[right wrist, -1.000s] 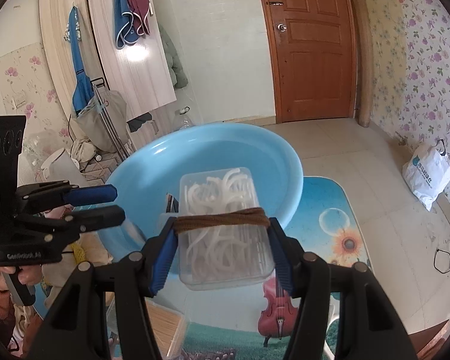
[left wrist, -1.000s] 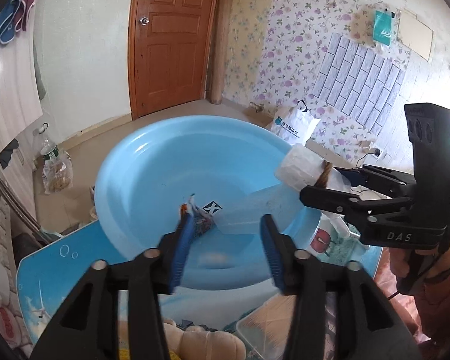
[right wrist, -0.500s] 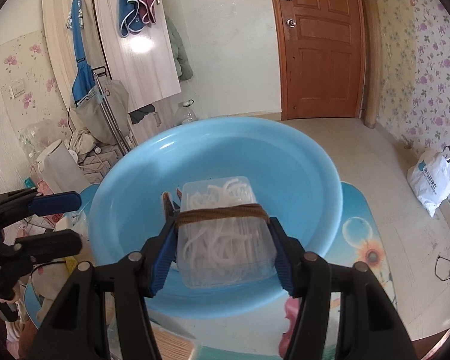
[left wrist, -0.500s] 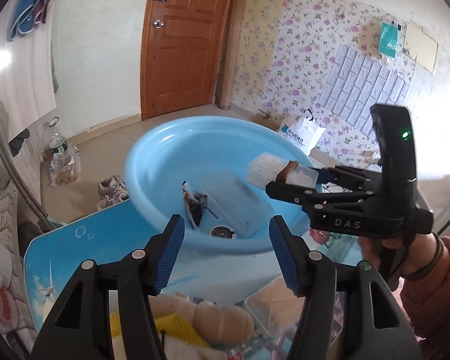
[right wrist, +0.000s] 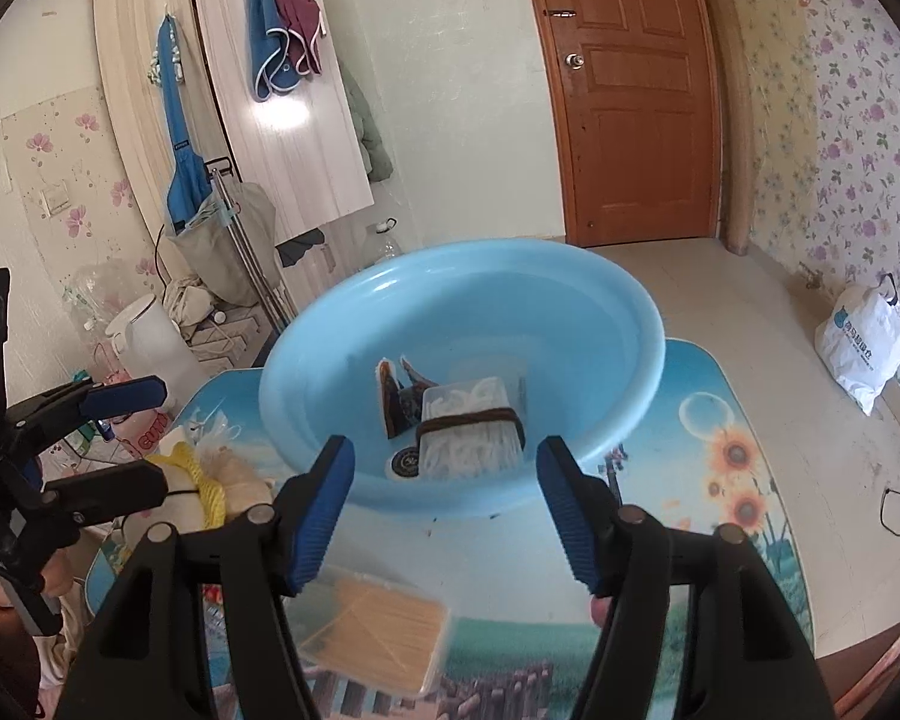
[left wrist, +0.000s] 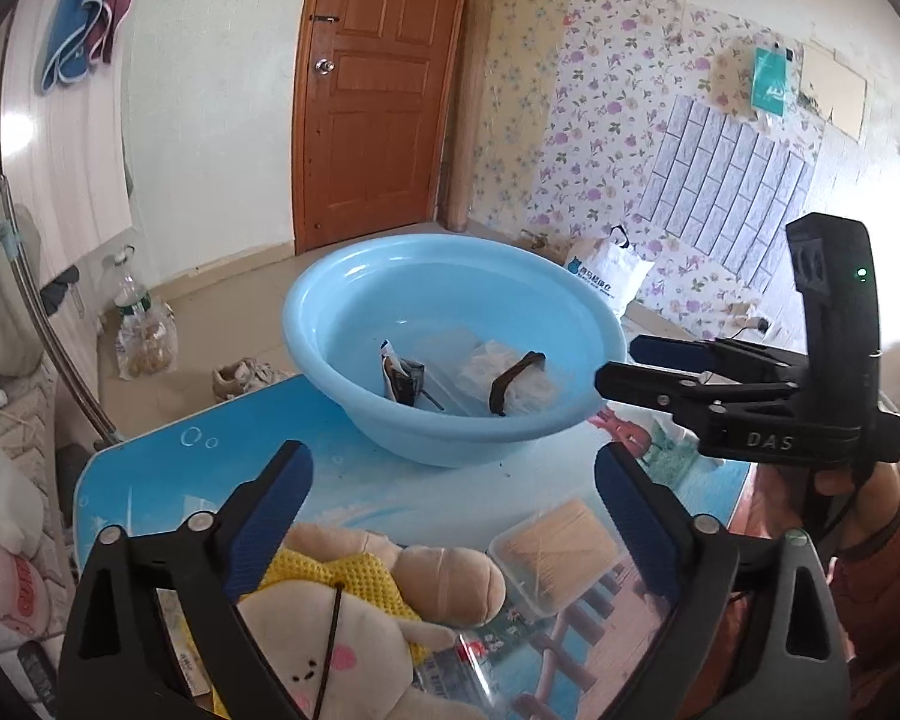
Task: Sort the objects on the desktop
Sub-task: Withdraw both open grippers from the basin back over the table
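A light blue basin (left wrist: 450,438) (right wrist: 648,324) stands on the picture-printed table. Inside lie a clear box of white pieces with a brown band (right wrist: 471,435) (left wrist: 513,381), a dark packet (left wrist: 402,381) (right wrist: 393,402) and a round dark disc (right wrist: 405,462). My left gripper (left wrist: 450,510) is open and empty above a plush toy with yellow mesh (left wrist: 354,612). My right gripper (right wrist: 447,510) is open and empty, just in front of the basin, and shows at the right of the left wrist view (left wrist: 642,360). A clear box of toothpicks (left wrist: 555,552) (right wrist: 372,624) lies near both.
The table's (right wrist: 720,420) edge lies close on the left and right. On the floor are a white shopping bag (right wrist: 864,348), a water bottle (left wrist: 129,294) and a metal rack (right wrist: 246,264). A wooden door (right wrist: 630,90) is at the back.
My right gripper opened and let the banded clear box drop into the basin, then drew back. My left gripper pulled back from the basin and opened wider over the plush toy.
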`<move>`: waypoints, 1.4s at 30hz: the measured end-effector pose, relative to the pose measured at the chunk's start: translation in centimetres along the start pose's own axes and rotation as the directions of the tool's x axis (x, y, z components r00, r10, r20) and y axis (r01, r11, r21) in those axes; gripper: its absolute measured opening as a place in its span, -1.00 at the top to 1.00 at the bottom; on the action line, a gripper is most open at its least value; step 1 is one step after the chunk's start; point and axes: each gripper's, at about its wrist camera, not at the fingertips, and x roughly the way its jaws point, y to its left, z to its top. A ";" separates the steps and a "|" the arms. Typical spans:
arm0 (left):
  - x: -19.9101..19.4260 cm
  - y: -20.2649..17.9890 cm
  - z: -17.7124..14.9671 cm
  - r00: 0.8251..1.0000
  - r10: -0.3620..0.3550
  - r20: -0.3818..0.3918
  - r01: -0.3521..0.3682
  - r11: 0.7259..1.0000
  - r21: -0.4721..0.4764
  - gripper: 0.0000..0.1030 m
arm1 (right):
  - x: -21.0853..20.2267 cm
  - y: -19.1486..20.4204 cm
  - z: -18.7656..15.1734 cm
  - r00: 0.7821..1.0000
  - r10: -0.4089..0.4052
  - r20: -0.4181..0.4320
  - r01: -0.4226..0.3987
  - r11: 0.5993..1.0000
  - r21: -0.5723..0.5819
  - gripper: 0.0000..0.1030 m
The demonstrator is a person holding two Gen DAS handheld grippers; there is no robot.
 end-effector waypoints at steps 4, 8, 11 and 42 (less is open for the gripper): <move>-1.1 0.0 -0.7 0.999 -0.044 0.003 0.044 0.999 -0.031 -0.95 | -0.5 0.2 -1.3 1.000 0.009 -0.016 -0.008 1.000 0.027 -0.22; -2.6 -0.5 -1.8 0.999 -0.044 0.021 0.045 0.998 -0.039 -0.99 | -0.6 0.7 -2.9 0.999 0.005 -0.042 -0.004 0.999 0.042 -0.22; -3.0 -0.7 -2.5 0.999 -0.034 0.020 0.034 0.999 -0.038 -0.99 | -0.5 1.3 -3.9 0.997 0.023 -0.071 -0.020 0.999 0.037 -0.22; -4.7 -1.0 -7.4 1.000 0.004 -0.008 -0.005 0.999 -0.052 -1.00 | -1.3 5.4 -7.7 0.991 -0.013 -0.131 0.008 0.999 -0.037 -0.22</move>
